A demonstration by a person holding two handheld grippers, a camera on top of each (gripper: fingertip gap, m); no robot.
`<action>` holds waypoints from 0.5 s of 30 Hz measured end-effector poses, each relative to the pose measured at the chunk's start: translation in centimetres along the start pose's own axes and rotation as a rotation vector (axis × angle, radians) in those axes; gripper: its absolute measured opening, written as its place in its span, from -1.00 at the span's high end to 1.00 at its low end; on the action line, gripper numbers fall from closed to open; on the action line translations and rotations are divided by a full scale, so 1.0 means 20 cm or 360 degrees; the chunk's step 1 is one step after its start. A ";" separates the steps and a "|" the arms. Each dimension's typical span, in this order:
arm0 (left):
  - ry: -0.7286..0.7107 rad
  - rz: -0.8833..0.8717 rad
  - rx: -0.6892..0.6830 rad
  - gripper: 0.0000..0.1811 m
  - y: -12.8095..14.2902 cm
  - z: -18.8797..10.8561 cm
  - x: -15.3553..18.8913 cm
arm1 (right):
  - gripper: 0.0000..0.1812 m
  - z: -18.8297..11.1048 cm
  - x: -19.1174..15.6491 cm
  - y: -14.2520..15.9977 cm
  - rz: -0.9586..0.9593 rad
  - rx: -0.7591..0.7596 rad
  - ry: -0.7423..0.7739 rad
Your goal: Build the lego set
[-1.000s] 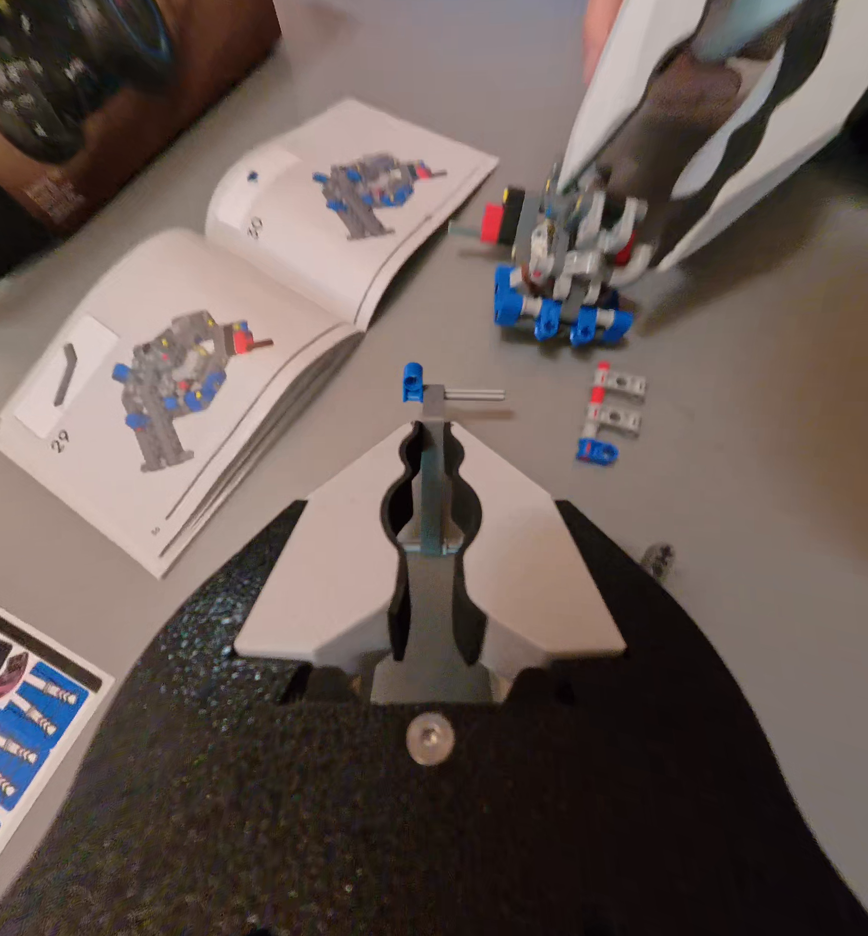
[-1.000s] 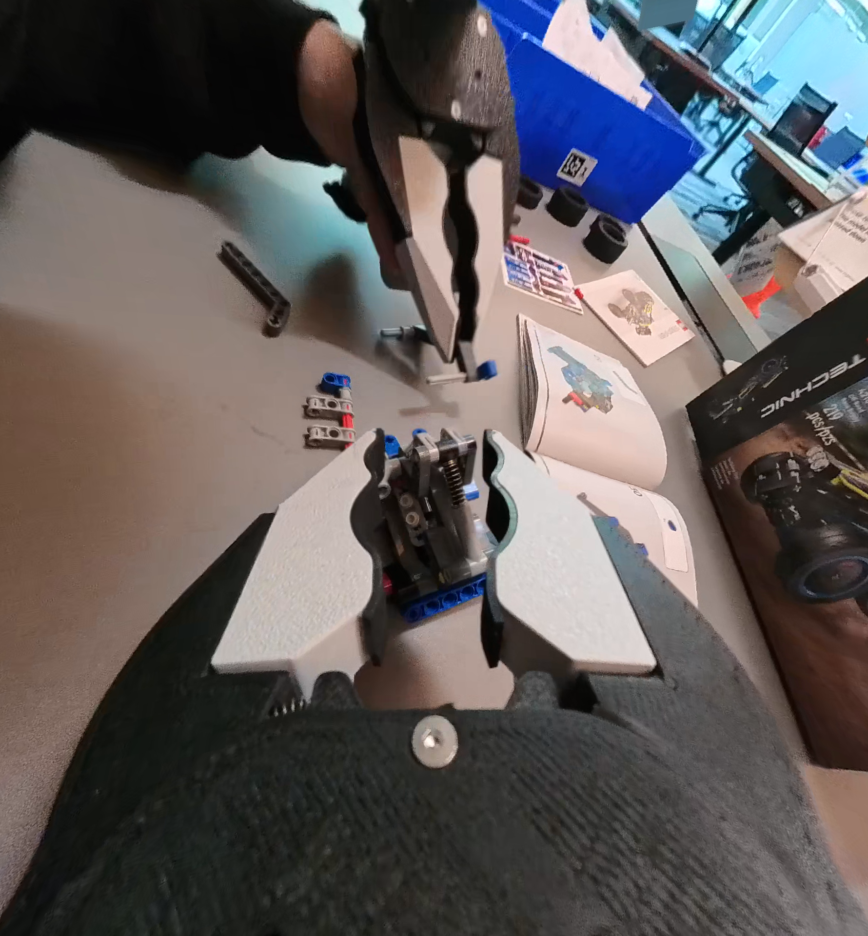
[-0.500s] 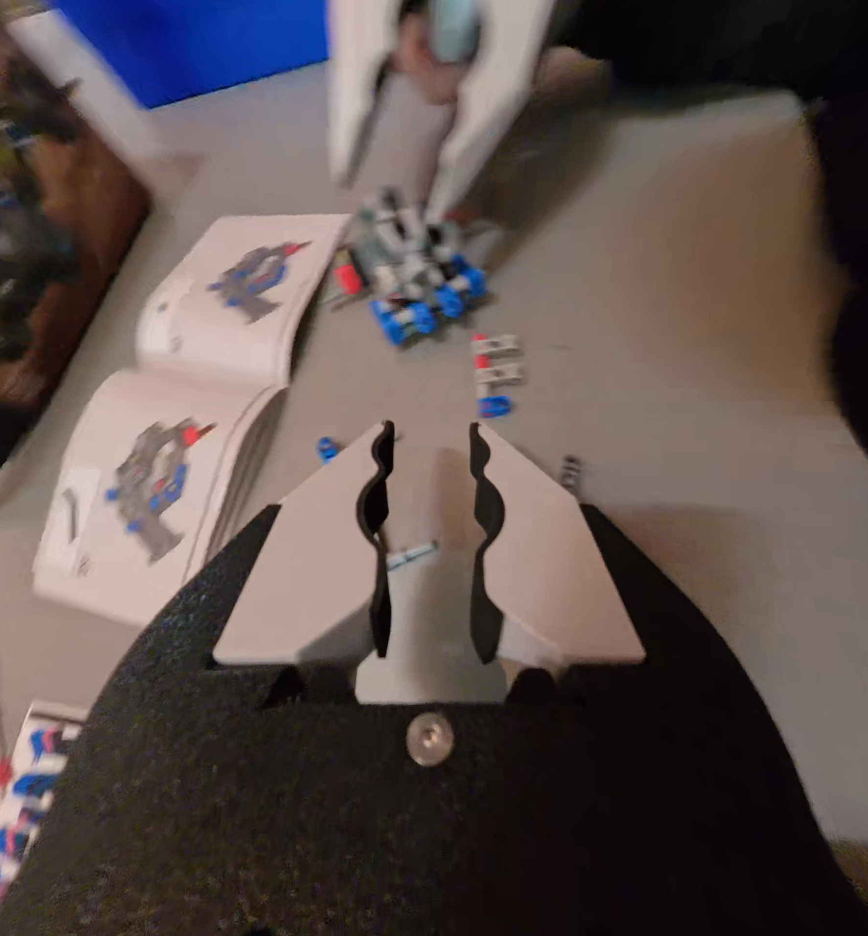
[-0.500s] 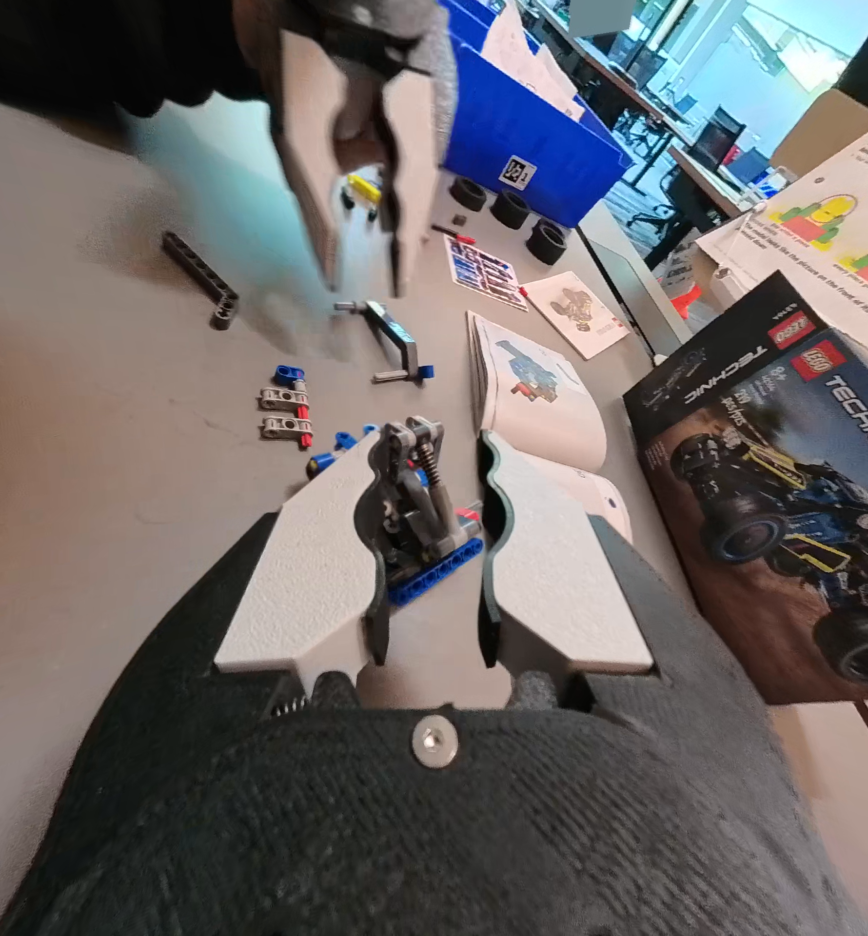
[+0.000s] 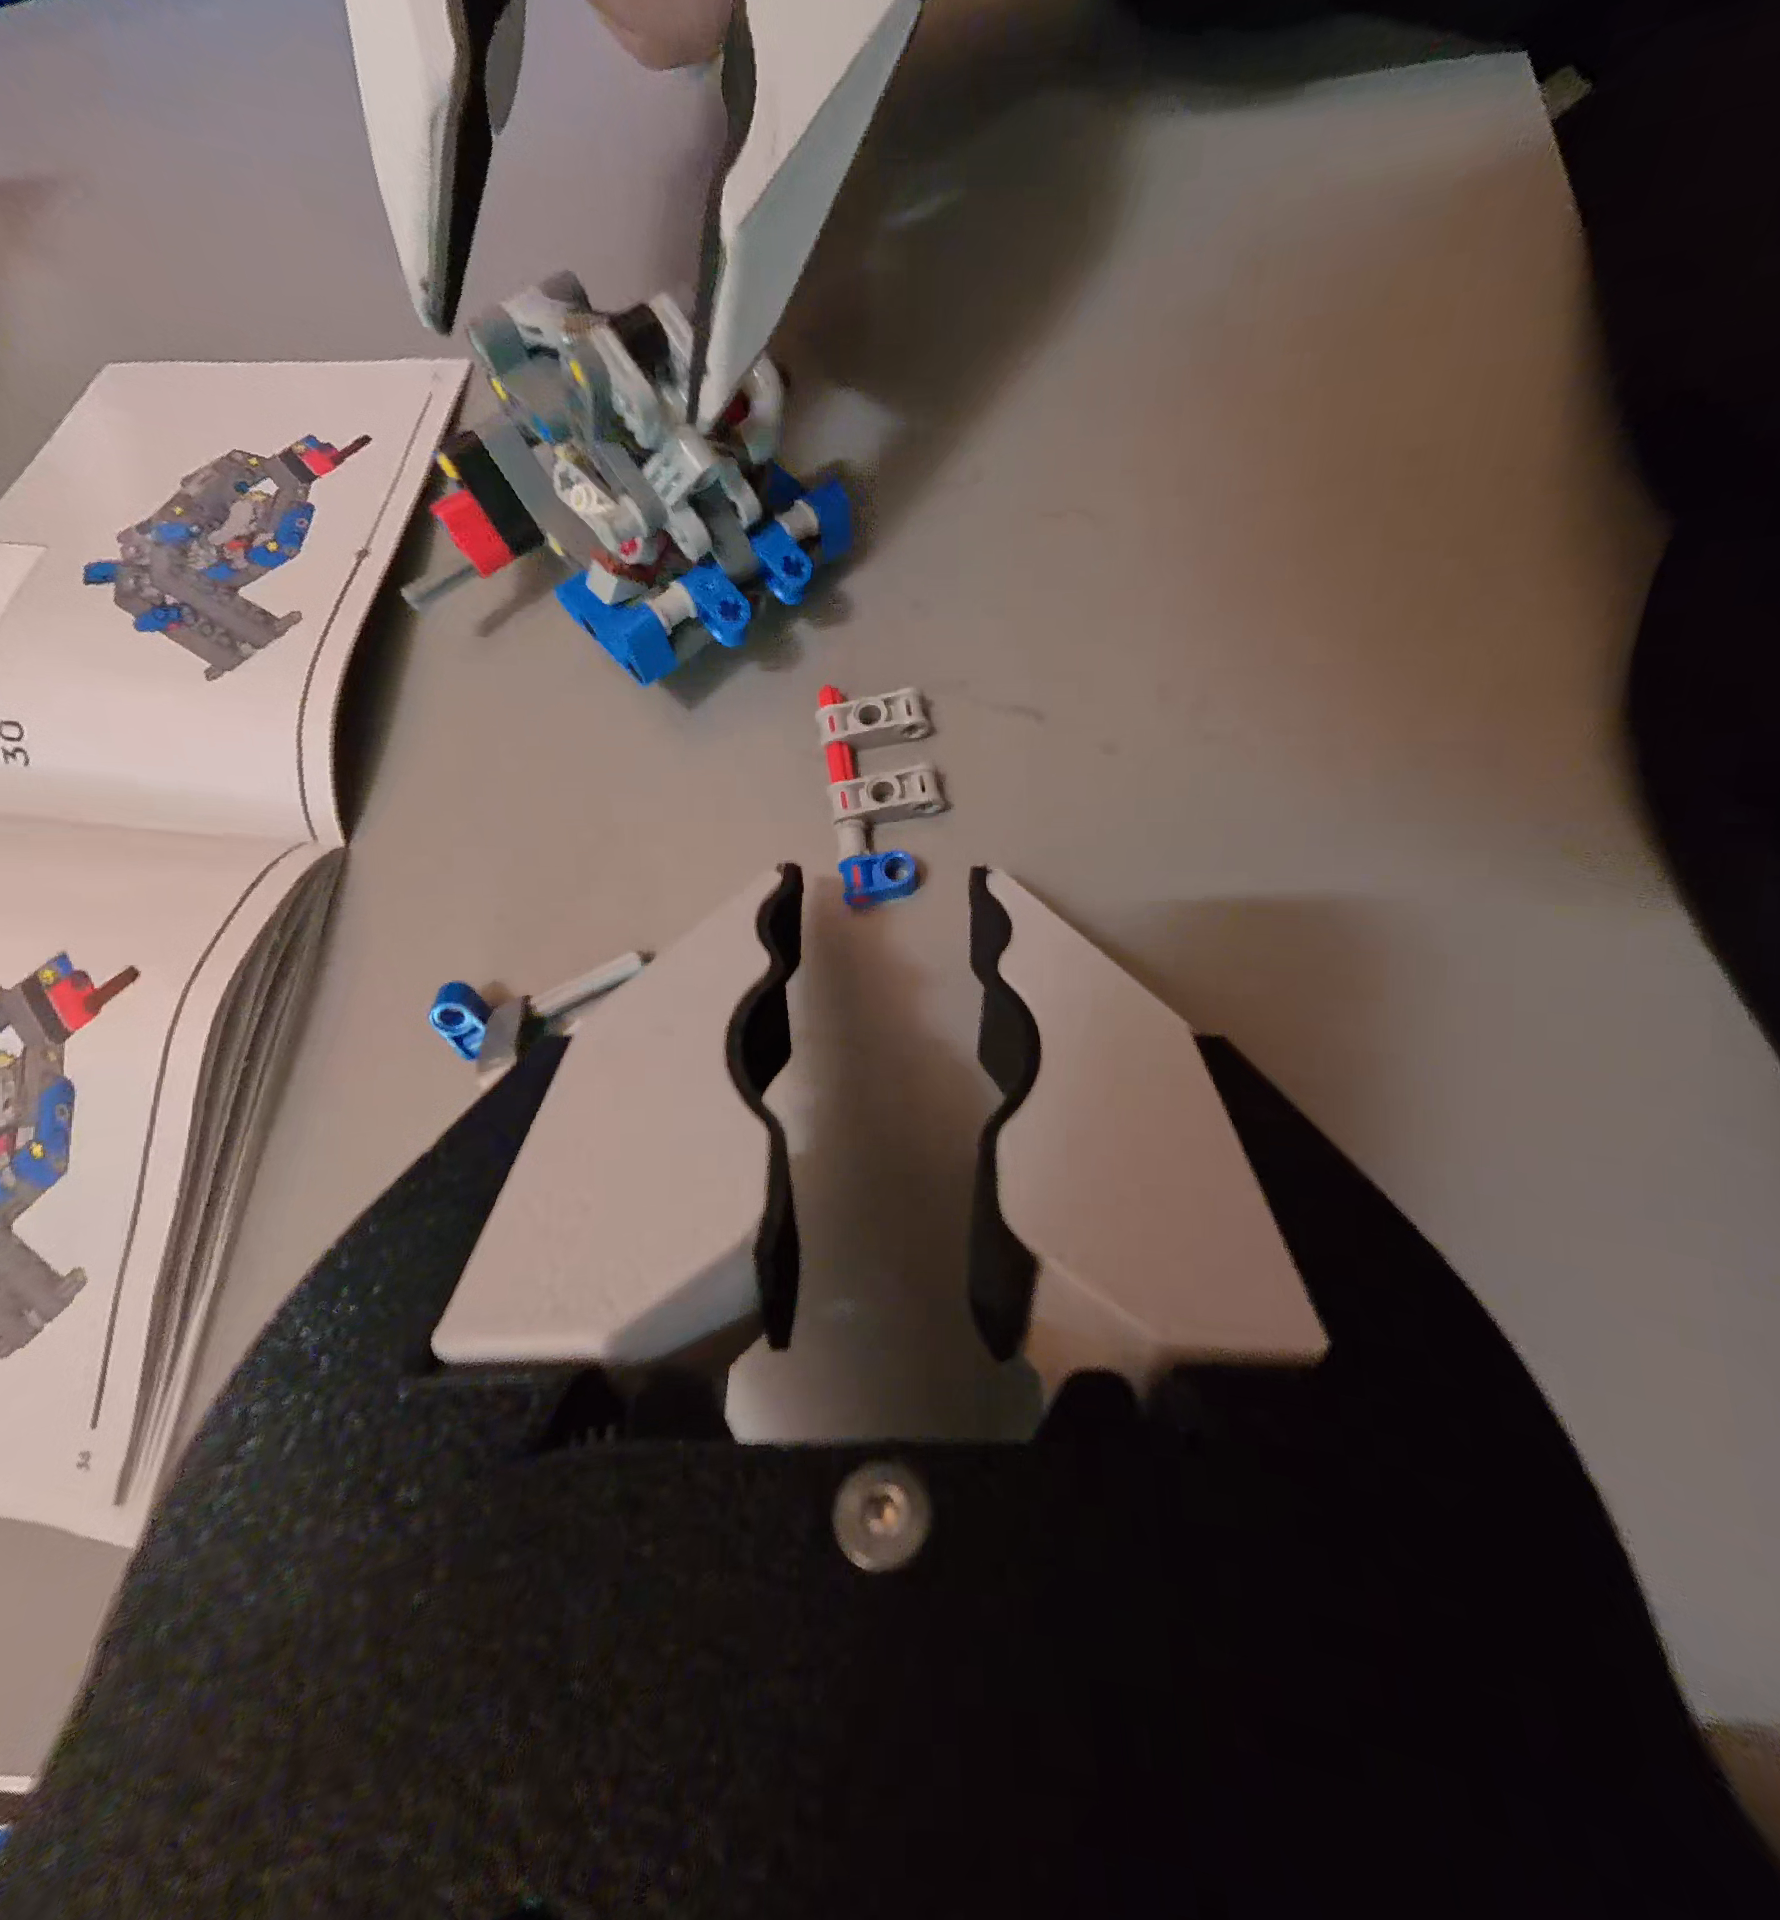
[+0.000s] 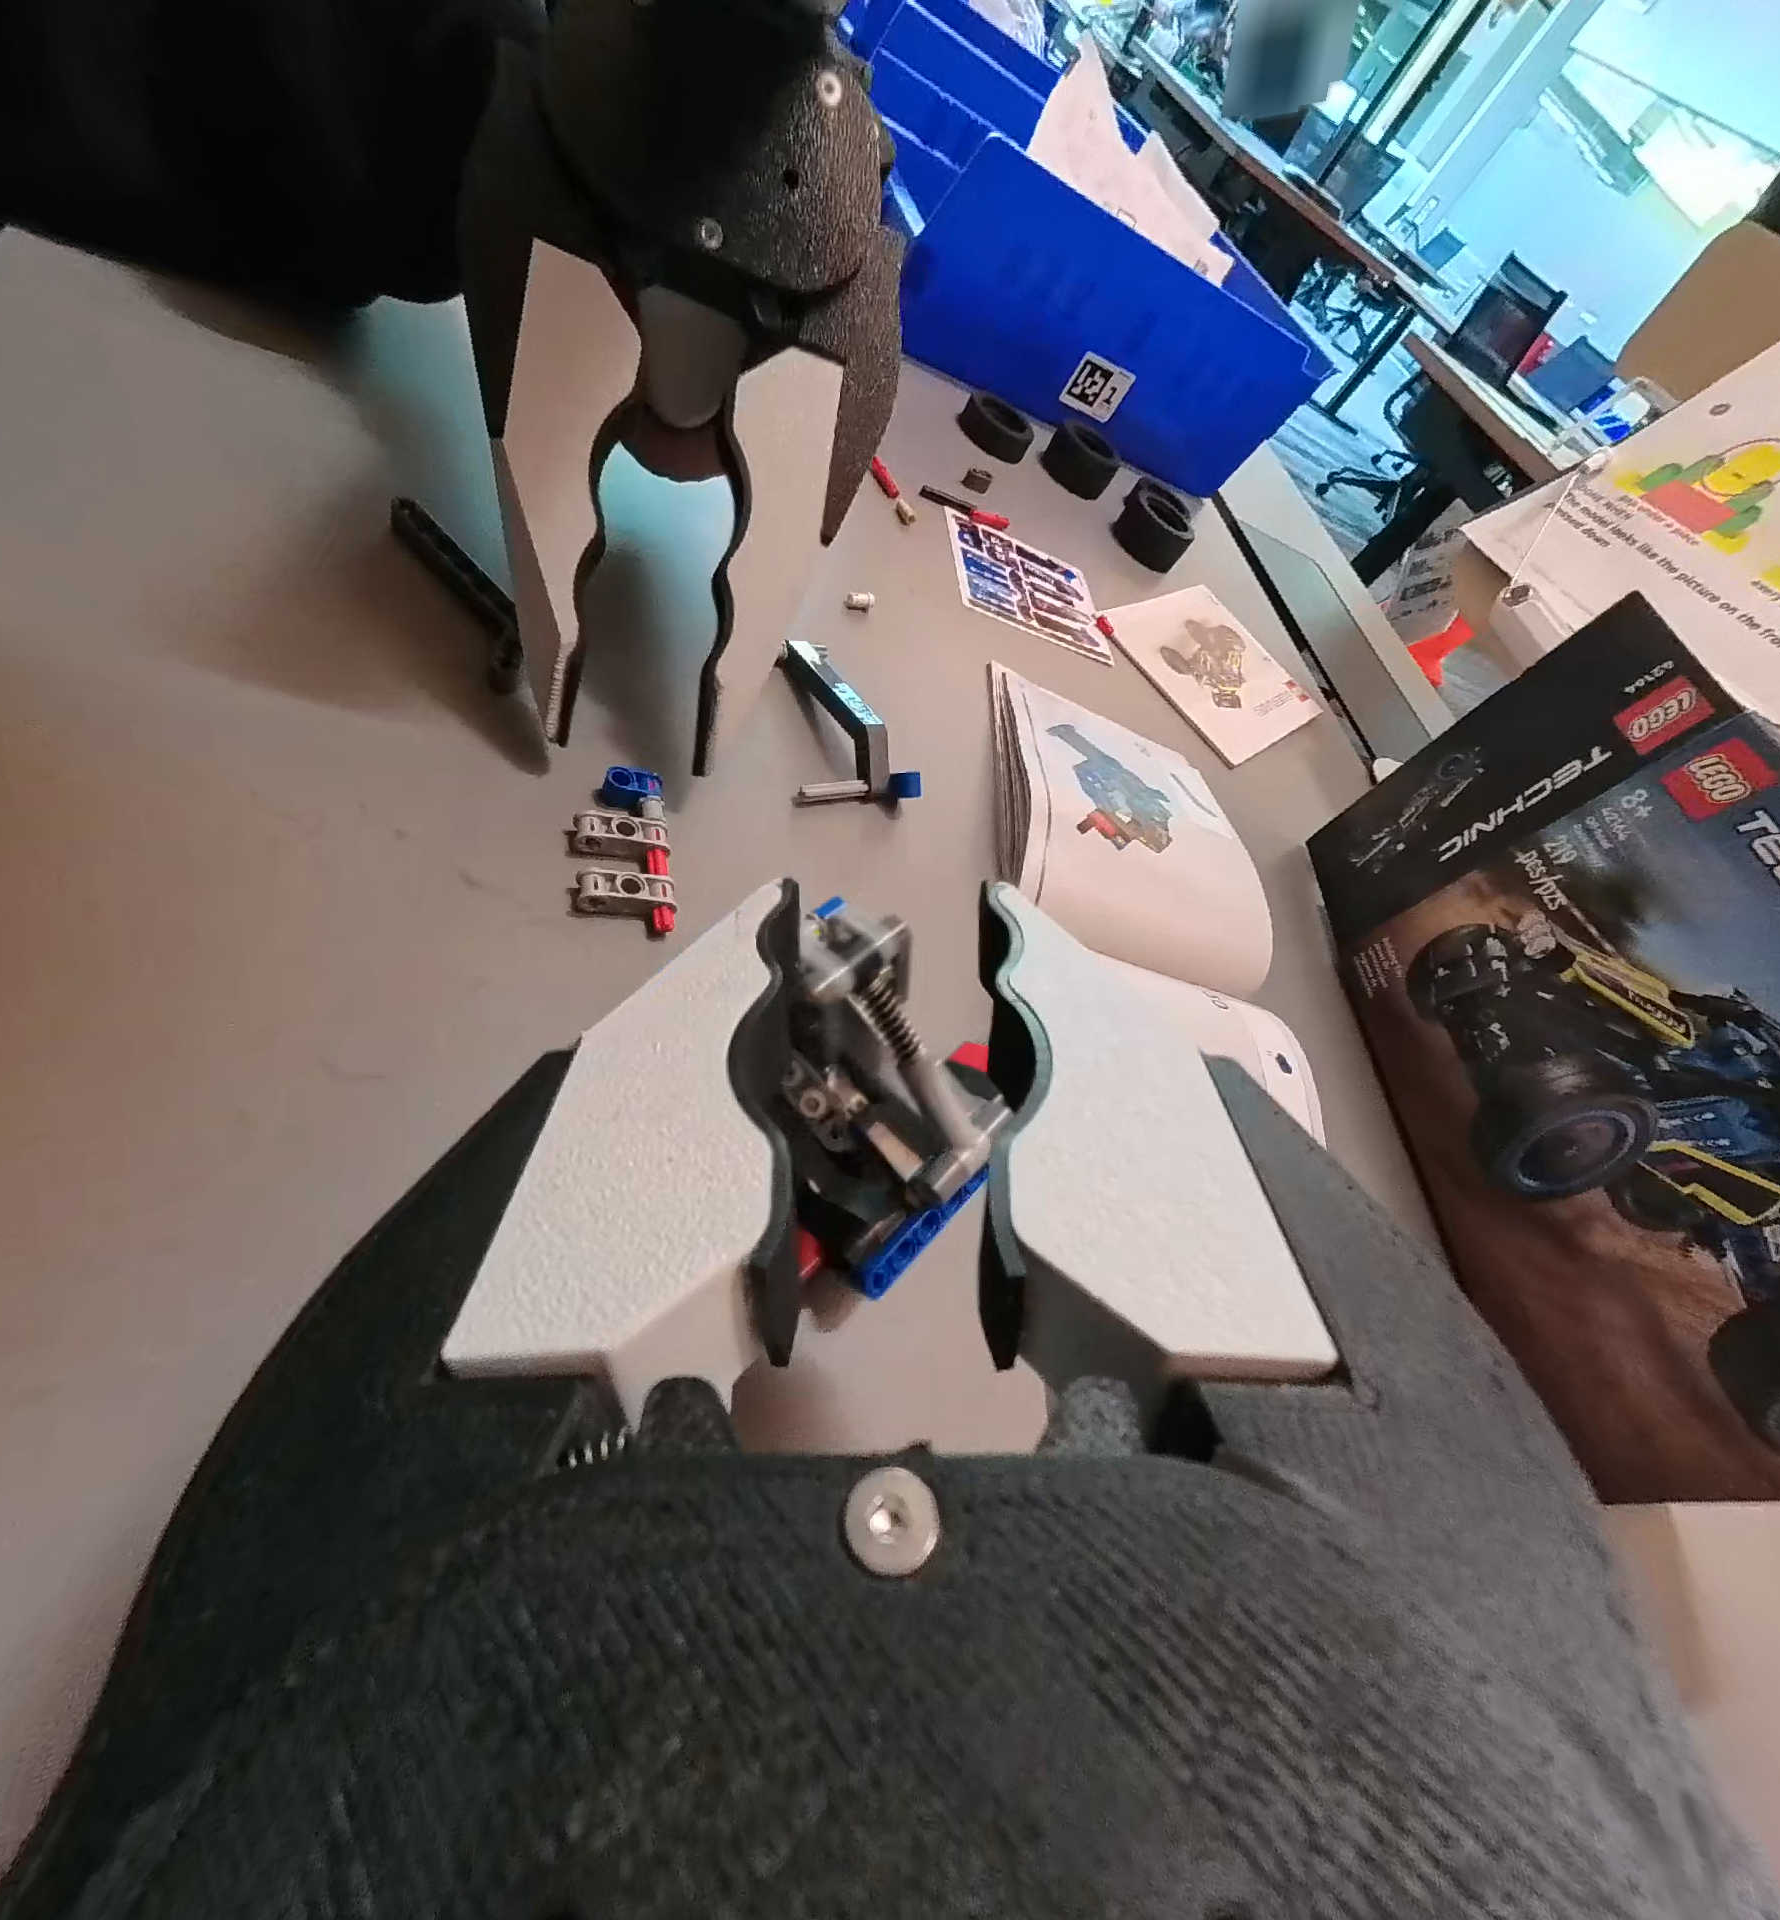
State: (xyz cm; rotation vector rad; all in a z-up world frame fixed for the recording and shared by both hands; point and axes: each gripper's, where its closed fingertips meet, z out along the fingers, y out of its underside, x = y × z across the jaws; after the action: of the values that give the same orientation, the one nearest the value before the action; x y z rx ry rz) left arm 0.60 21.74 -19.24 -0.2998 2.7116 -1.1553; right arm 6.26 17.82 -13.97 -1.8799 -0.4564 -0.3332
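Observation:
The partly built grey and blue model [image 6: 886, 1101] sits between my right gripper's [image 6: 881, 904] fingers, which are shut on it; its blue base [image 5: 699, 613] rests tilted on the table. My left gripper [image 5: 881, 883] is open and empty, low over a small assembly of a red axle and two grey connectors [image 5: 875, 758], with that assembly's blue connector [image 5: 875, 878] between its fingertips. It also shows in the right wrist view [image 6: 626, 748], tips just above that assembly [image 6: 621, 842]. A dark grey frame piece with a blue connector [image 6: 850, 717] lies loose on the table, left of the left gripper [image 5: 470, 1023].
An open instruction booklet [image 5: 159, 644] lies on the left. The set's box [image 6: 1592, 1039], a sticker sheet [image 6: 1021, 582], three black tyres [image 6: 1078, 457], a blue bin [image 6: 1073, 281] and a black angled beam [image 6: 450, 582] stand farther off on the grey table. Left tips to right tips: about 9 cm.
My left gripper opened and let go of the dark grey frame piece, then moved right over the red-axle assembly. My right gripper kept hold of the model and tilted it.

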 end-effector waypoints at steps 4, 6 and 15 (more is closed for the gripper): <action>-0.0085 0.0082 0.0017 0.68 -0.04 0.01 -0.02 | 0.65 0.00 0.02 0.00 -0.0020 -0.0008 0.0040; -0.0181 0.0145 0.0026 0.73 -0.07 0.01 -0.04 | 0.66 0.00 0.04 0.00 -0.0022 0.0008 0.0086; -0.0250 0.0334 0.0206 0.80 -0.28 0.07 0.04 | 0.65 -0.02 0.07 -0.04 0.0040 0.0122 0.0122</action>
State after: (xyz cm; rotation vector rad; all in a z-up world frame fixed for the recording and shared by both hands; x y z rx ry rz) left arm 0.80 16.64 -16.19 -0.0806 2.4522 -1.1856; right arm 7.08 17.90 -12.53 -1.7904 -0.3881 -0.3647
